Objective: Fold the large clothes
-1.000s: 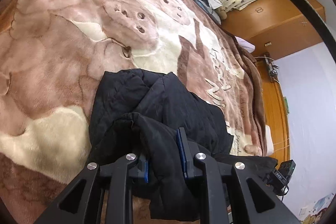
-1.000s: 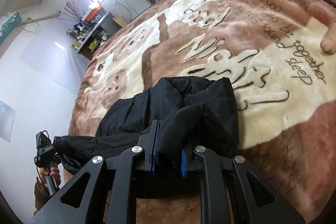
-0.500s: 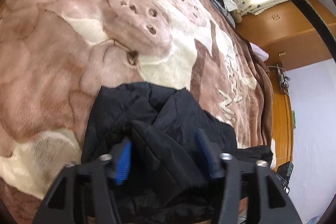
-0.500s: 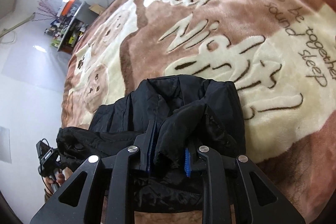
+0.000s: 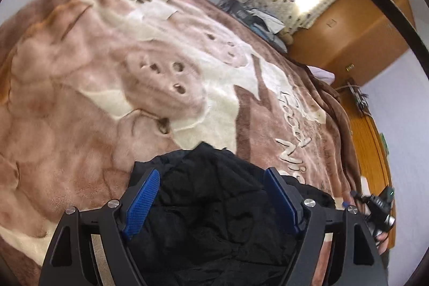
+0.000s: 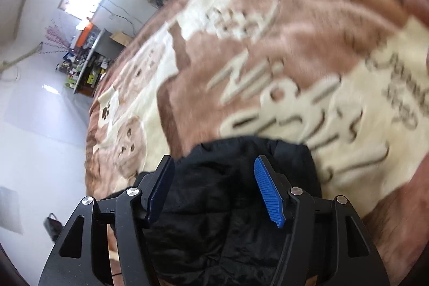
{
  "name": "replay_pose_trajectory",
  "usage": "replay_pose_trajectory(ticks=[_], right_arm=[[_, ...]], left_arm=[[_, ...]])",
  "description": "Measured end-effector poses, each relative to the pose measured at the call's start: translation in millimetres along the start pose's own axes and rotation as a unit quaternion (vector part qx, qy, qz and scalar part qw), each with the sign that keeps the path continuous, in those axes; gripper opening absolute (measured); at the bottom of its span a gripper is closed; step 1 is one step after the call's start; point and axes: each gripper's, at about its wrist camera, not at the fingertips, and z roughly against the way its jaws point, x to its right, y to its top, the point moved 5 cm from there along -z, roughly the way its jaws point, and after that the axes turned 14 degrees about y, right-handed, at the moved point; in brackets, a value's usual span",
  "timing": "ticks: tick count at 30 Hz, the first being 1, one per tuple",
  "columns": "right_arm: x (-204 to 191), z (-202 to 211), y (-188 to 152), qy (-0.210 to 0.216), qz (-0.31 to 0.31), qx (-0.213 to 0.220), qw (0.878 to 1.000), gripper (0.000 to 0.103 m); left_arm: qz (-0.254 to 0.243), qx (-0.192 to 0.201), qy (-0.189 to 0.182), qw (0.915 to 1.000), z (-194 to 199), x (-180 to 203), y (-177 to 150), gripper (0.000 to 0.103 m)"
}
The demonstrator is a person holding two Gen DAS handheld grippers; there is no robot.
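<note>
Both tongs, left (image 5: pixel 211 201) and right (image 6: pixel 214 190), have released the black jacket (image 5: pixel 214 213).

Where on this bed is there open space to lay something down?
The blanket lies bare beyond the black jacket, over the bear faces and the lettering. The near edge is crowded: the jacket bunches there, with the open left hand-held gripper and right hand-held gripper over it.

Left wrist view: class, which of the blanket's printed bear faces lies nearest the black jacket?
The darker brown bear face, showing eyes and nose, directly beyond the jacket; the cream one lies farther back.
</note>
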Motion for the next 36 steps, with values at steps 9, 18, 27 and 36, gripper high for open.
replay_pose_trajectory(ticks=[9,18,27,36], right_arm=[[-64,4,-90,-0.041,0.282,-0.019,0.958,0.062],[-66,-59,-176,-0.065,0.380,-0.098,0.917,0.062],[-33,-119,-140,-0.101,0.287,-0.113,0.946,0.062],[-14,-149,-130,-0.112,0.231,-0.139,0.956,0.063]], left_arm=[[-0.184,0.024,0.016,0.9825,11,84,-67,0.080],[-0.315,0.013,0.059,0.9472,-36,140,-153,0.080],[-0.298,0.054,0.172,0.9376,-83,122,-120,0.081],[-0.265,0.023,0.204,0.9421,-122,90,-105,0.082]])
